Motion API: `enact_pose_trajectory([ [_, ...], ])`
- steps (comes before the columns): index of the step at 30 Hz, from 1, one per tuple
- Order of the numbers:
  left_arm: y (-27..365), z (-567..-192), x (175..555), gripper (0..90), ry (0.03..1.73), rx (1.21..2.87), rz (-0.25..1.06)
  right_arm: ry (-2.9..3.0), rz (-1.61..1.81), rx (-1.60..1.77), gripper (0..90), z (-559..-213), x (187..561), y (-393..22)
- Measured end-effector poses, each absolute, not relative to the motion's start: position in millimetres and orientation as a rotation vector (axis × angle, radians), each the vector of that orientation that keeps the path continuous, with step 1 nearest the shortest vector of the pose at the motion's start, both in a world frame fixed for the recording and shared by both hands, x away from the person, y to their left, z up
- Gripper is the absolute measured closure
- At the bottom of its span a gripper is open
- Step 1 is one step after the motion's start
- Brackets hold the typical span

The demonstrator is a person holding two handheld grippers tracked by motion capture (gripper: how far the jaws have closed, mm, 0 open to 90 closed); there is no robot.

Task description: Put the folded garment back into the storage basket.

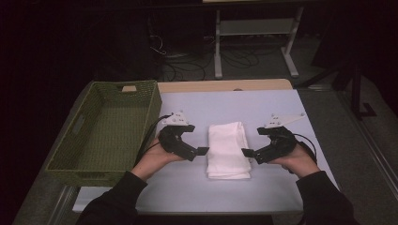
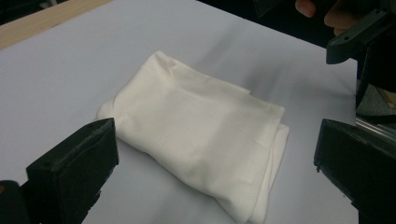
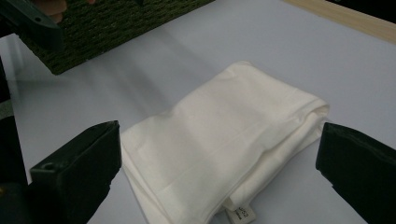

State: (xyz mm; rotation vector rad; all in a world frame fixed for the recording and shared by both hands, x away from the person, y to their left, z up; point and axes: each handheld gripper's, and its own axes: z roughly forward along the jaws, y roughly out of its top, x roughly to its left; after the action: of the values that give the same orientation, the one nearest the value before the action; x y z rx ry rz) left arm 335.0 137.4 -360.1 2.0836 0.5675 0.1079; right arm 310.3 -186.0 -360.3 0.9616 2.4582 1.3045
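Fingers (image 2: pixel 74 172) spread wide | folded cloth (image 1: pixel 228 150) between grippers | basket (image 1: pixel 105 131) left

The small tag (image 3: pixel 242 213) on the folded white cloth (image 3: pixel 224 140) is too blurred to read.

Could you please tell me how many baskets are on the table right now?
1. A green woven rectangular basket stands at the table's left edge, beside the left gripper; its dark green wall also appears in the right gripper view. None seem hidden.
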Motion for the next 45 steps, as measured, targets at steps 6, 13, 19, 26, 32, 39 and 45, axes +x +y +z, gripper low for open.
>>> enact_pose_trajectory([
  [6,133.9,-369.2,334.2,0.0,0.571,2.103,0.096,2.459,1.299,0.959,0.0,-361.3,310.6,-185.9],
  [13,128.5,-380.7,332.6,0.0,0.572,2.130,0.090,2.458,1.297,0.959,0.0,-361.3,310.5,-185.8],
  [19,124.5,-389.0,331.1,0.0,0.577,2.145,0.084,2.457,1.295,0.961,0.0,-361.2,310.5,-185.9],
  [26,120.4,-398.5,330.3,0.0,0.582,2.165,0.077,2.460,1.292,0.959,0.0,-361.5,310.5,-185.6],
  [32,117.1,-407.9,329.9,0.0,0.590,2.183,0.068,2.461,1.290,0.963,0.0,-361.9,310.6,-185.6],
  [39,113.8,-414.9,329.0,0.0,0.585,2.201,0.062,2.464,1.288,0.963,0.0,-362.6,310.7,-185.0],
  [45,111.9,-420.5,328.7,0.0,0.583,2.217,0.055,2.466,1.286,0.963,0.0,-363.0,310.7,-184.8],
])
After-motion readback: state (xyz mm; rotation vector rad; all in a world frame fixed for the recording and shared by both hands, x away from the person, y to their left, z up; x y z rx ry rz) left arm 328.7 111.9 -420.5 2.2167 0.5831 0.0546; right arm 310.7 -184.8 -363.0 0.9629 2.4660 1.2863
